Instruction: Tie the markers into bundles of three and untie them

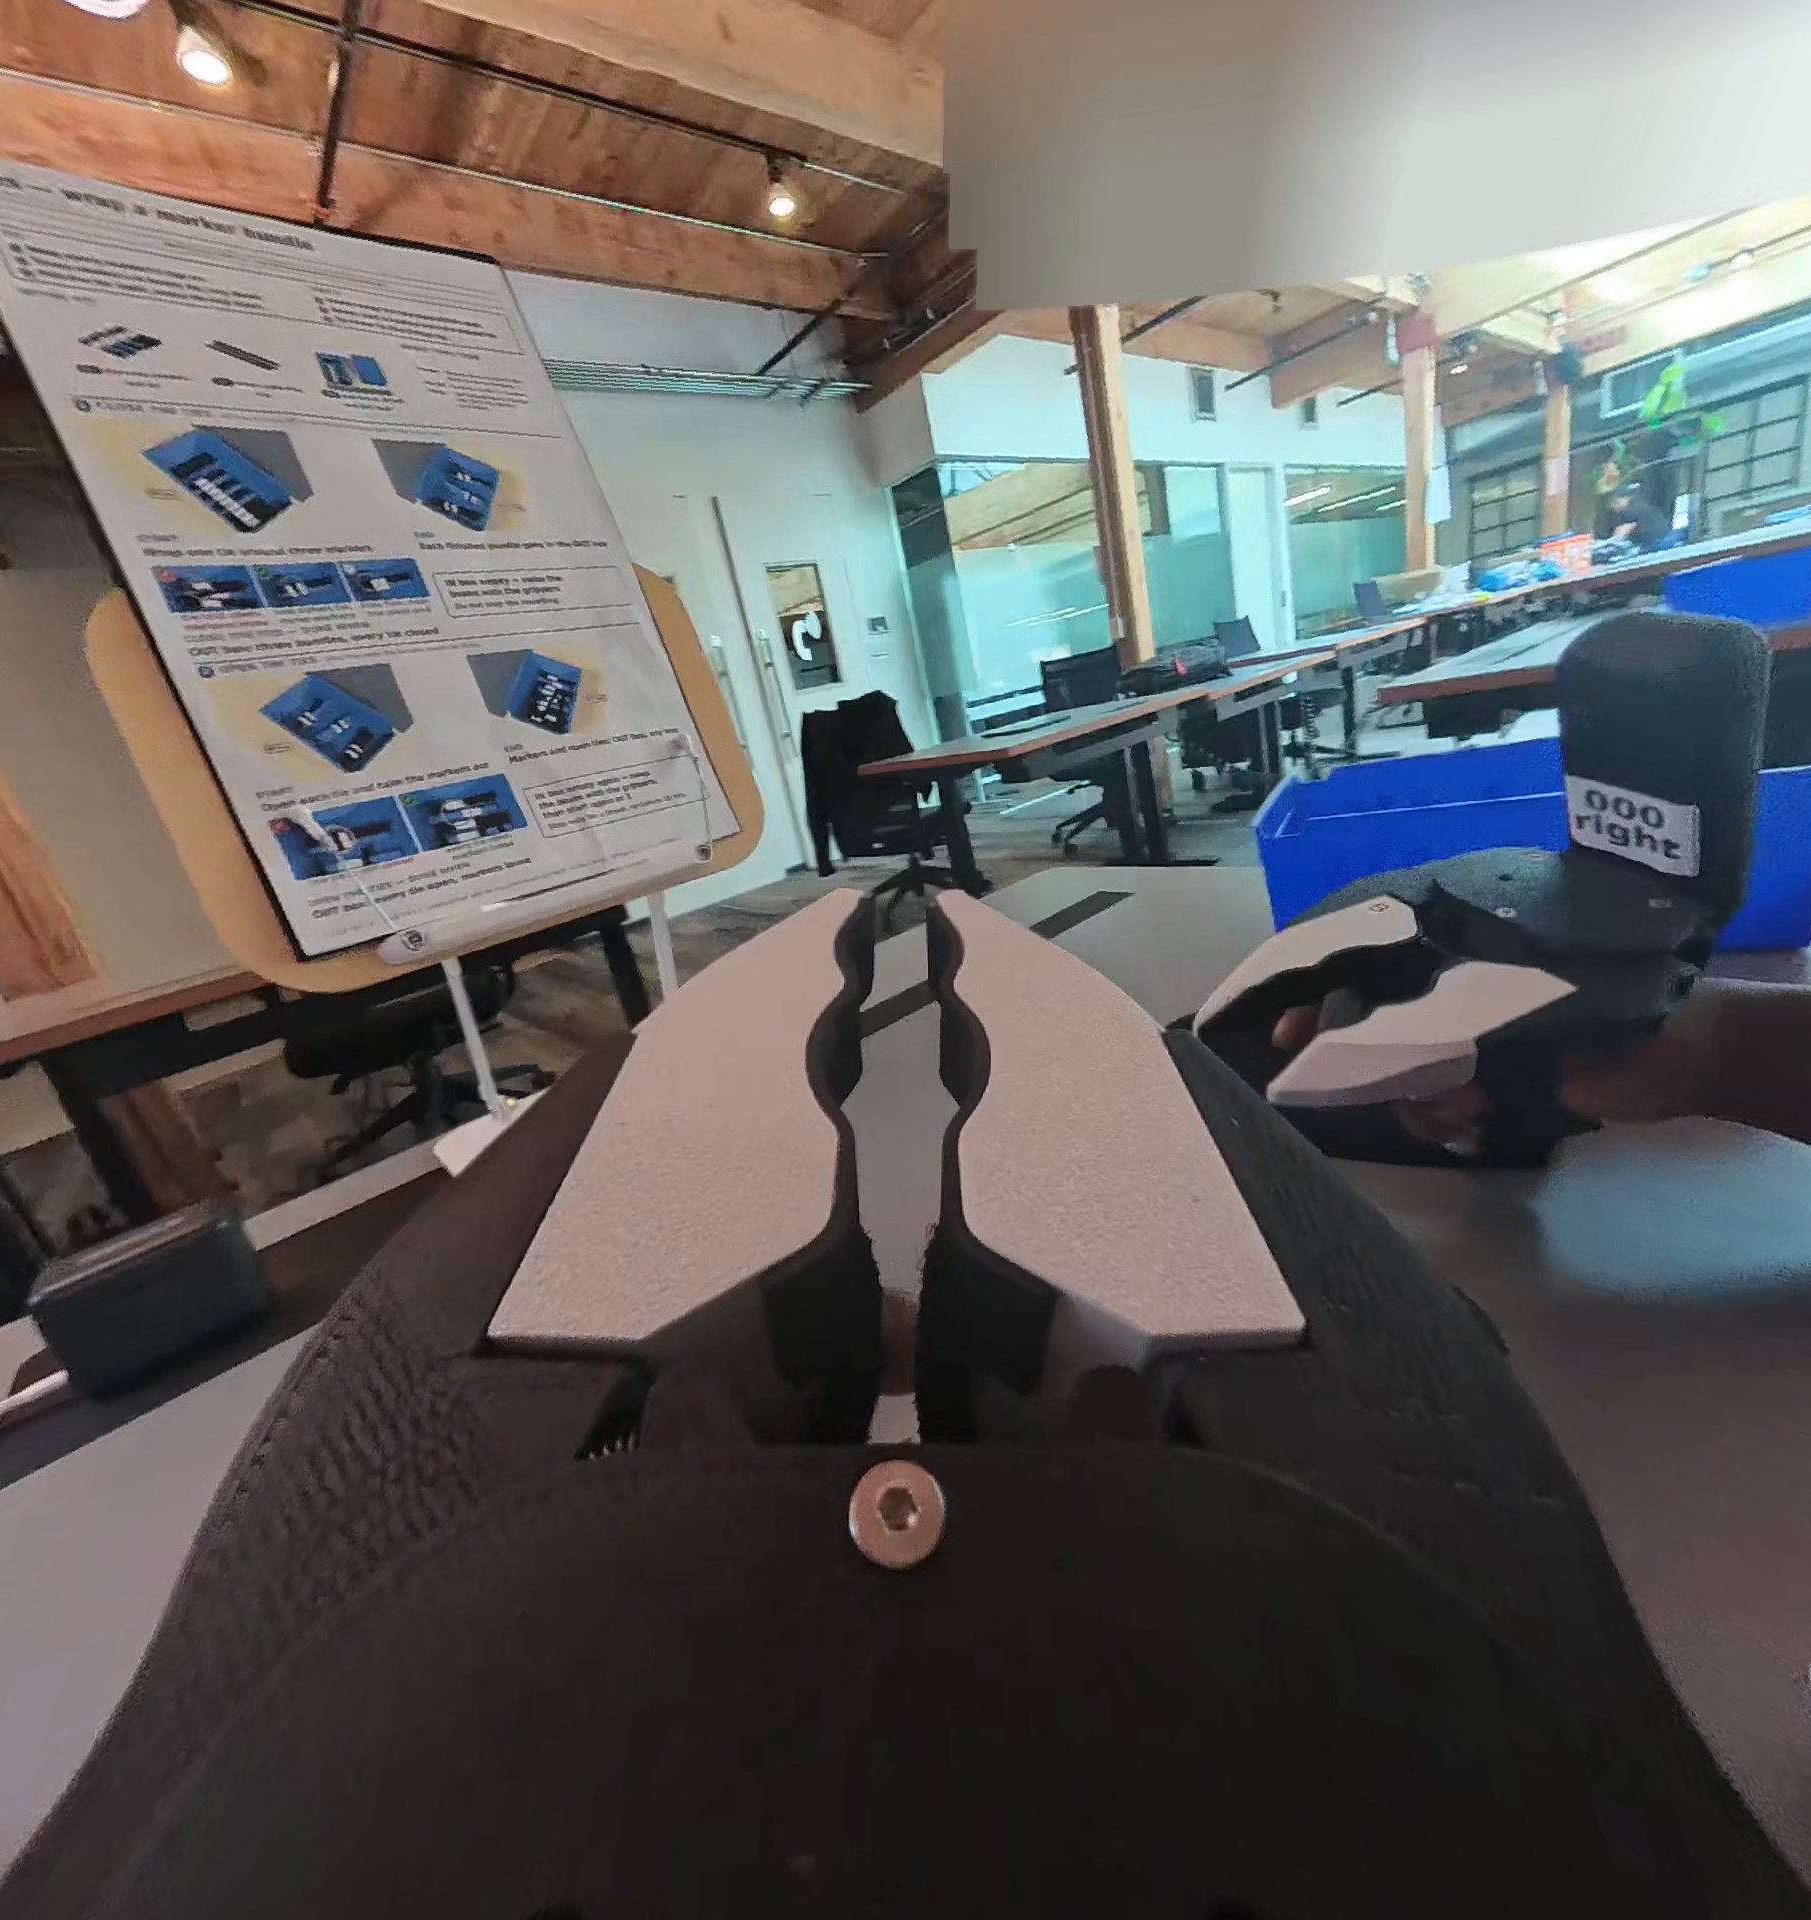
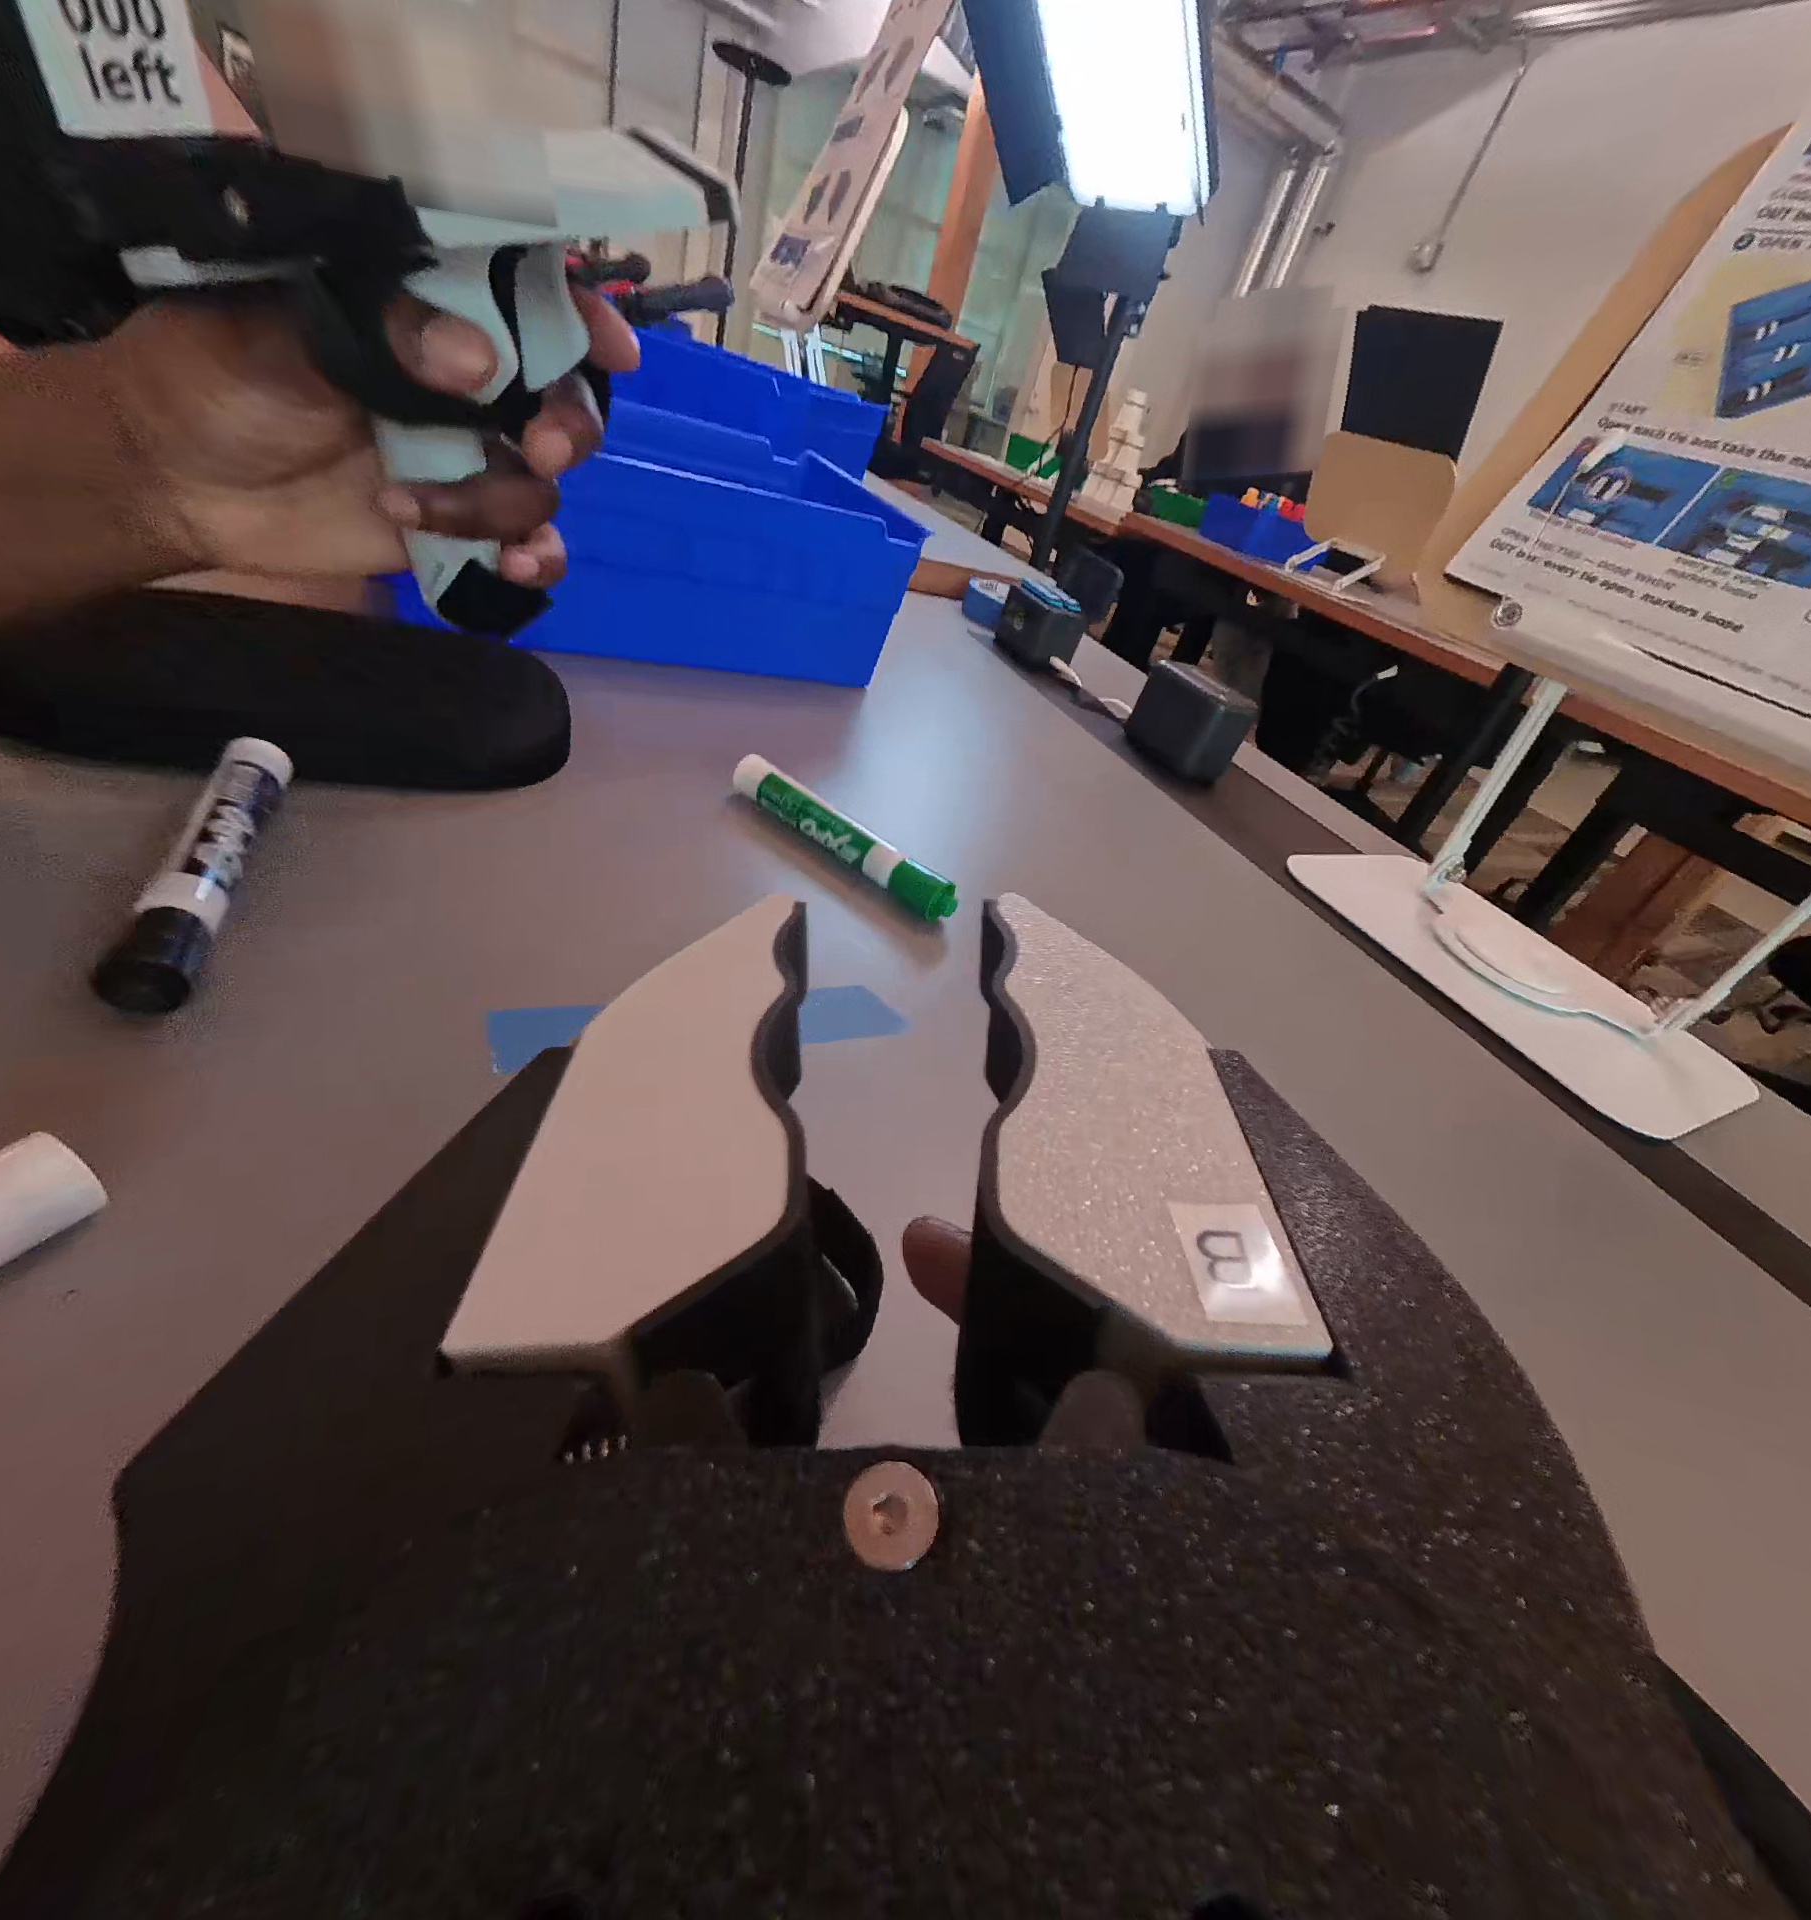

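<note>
Left wrist view: left tool [image 1: 899, 914] lifted off the worktop [image 1: 1607, 1299], aimed at the room, jaws narrow w/ a slit of air between, nothing held; probably just idle. No markers here. Right tool [image 1: 1285, 1029] sits lower at right, in front of a blue bin [image 1: 1420, 831].

Right wrist view: right tool [image 2: 893, 920] low over the worktop, jaws moderately apart, empty, aimed at the green marker [image 2: 844, 836], likely lining up a pick. It lies flat mid-worktop, long axis diagonal, cap toward the tool. Black marker [image 2: 194, 873] near left edge, cap nearest; red-and-white marker [image 2: 7, 1205] partly cut off.

Left gripper [image 1: 899, 914] raised, jaws nearly closed, empty. Right gripper [image 2: 893, 914] low, jaws apart, empty.
</note>
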Demonstrator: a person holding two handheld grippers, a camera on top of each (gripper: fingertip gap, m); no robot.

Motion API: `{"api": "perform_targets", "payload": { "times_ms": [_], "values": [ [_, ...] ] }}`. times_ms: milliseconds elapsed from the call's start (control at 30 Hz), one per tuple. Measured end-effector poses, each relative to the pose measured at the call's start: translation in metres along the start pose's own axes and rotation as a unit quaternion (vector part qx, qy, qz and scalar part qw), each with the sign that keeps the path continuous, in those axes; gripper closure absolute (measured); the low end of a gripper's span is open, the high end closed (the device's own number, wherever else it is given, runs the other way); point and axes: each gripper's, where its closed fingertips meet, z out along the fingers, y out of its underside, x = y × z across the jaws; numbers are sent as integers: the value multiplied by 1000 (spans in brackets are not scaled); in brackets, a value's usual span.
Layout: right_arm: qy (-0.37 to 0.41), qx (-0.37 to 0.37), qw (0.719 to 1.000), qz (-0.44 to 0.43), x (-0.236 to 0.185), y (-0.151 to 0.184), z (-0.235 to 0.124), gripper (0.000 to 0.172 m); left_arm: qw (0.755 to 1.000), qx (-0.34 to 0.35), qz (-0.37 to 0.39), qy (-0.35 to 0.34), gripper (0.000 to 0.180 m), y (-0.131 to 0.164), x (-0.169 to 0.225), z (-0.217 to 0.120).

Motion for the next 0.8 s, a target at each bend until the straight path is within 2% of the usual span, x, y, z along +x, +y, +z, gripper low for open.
{"api": "perform_targets", "payload": {
  "times_ms": [100, 167, 233, 300, 333, 367, 433, 467, 500, 567, 600, 633, 667, 700, 733, 767, 800],
  "values": [
    [12, -23, 1000, -9, 3, 5, 5, 130, 999, -8, -40, 9, 170, 6, -23, 1],
    [20, -39, 999, -16, 8, 6, 8, 123, 997, -58, -56, -10, 165, 24, -41, -1],
    [28, -56, 997, -42, 13, 3, 7, 119, 987, -156, -34, -2, 142, 53, -54, -1],
    [46, -62, 995, -67, 16, -2, -1, 118, 968, -252, 5, -5, 116, 79, -74, 0],
    [48, -59, 995, -72, 14, -6, -7, 118, 960, -279, 21, 10, 101, 87, -81, 4],
    [47, -52, 995, -73, 9, -10, -13, 117, 953, -299, 25, 35, 95, 95, -85, 9],
    [58, -29, 995, -79, 2, -20, -29, 117, 940, -337, 36, 36, 100, 112, -106, 22],
    [70, -20, 994, -80, 1, -24, -37, 118, 924, -374, 31, 73, 105, 128, -105, 25],
    [81, -17, 994, -76, 0, -27, -46, 118, 903, -415, 18, 115, 108, 146, -103, 26],
    [97, -19, 993, -61, 1, -27, -61, 118, 866, -486, -13, 115, 108, 184, -116, 31],
    [104, -25, 993, -59, 1, -26, -67, 118, 837, -534, -14, 119, 112, 203, -121, 26],
    [112, -34, 991, -62, 1, -24, -73, 118, 810, -573, -16, 124, 119, 217, -124, 20],
    [120, -44, 990, -67, 1, -23, -78, 118, 786, -601, -22, 139, 134, 228, -121, 12],
    [125, -51, 989, -66, 0, -23, -82, 118, 770, -615, -32, 165, 159, 235, -112, 5],
    [121, -54, 990, -53, -6, -25, -83, 119, 783, -586, -78, 194, 162, 230, -95, 11],
    [95, -57, 994, -18, -17, -27, -80, 122, 779, -586, -99, 200, 162, 228, -85, 9],
    [48, -64, 996, 35, -35, -28, -75, 118, 774, -592, -96, 203, 162, 224, -75, 5]
  ]
}}
